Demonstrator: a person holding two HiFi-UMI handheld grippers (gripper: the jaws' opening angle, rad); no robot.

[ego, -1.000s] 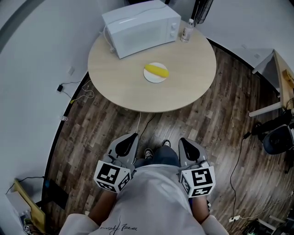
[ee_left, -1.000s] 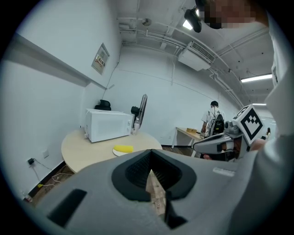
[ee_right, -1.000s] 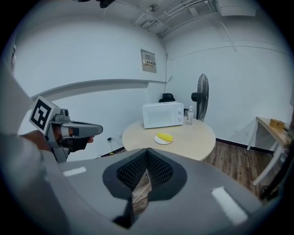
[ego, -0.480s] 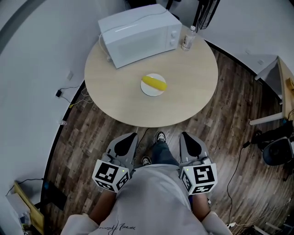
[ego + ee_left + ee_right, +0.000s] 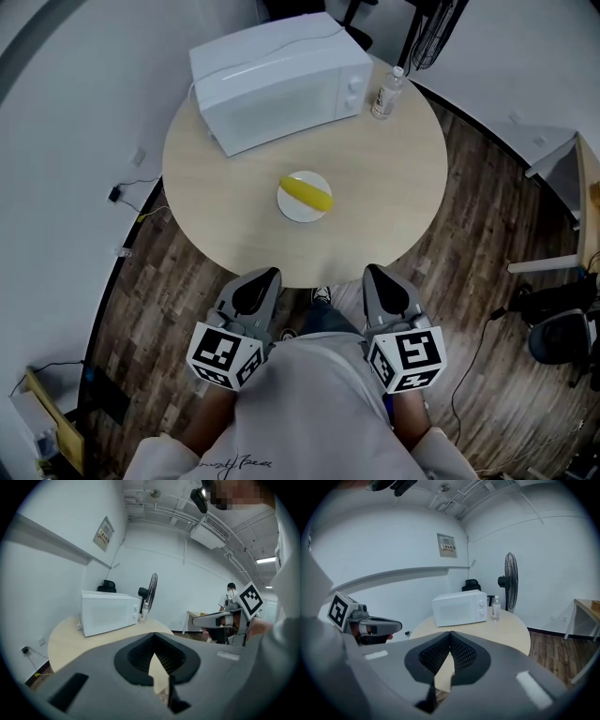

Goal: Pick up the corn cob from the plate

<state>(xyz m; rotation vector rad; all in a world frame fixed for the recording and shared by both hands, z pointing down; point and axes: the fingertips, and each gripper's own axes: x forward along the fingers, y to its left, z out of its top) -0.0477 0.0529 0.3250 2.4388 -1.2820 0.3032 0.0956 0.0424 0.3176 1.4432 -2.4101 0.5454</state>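
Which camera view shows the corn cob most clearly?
The head view: the corn cob lies unobstructed on the plate. Both gripper views show the table, but no corn cob.

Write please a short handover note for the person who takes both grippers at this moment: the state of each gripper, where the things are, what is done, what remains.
Left gripper: shut, empty, held low at the near edge of the round table.
Right gripper: shut, empty, beside it at the same edge.
Things: the corn cob lies on the white plate near the table's middle, on the near side of the microwave.
Done: nothing yet; the cob is untouched.
To do: reach over the table, open one gripper, close on the cob, lift it off the plate.
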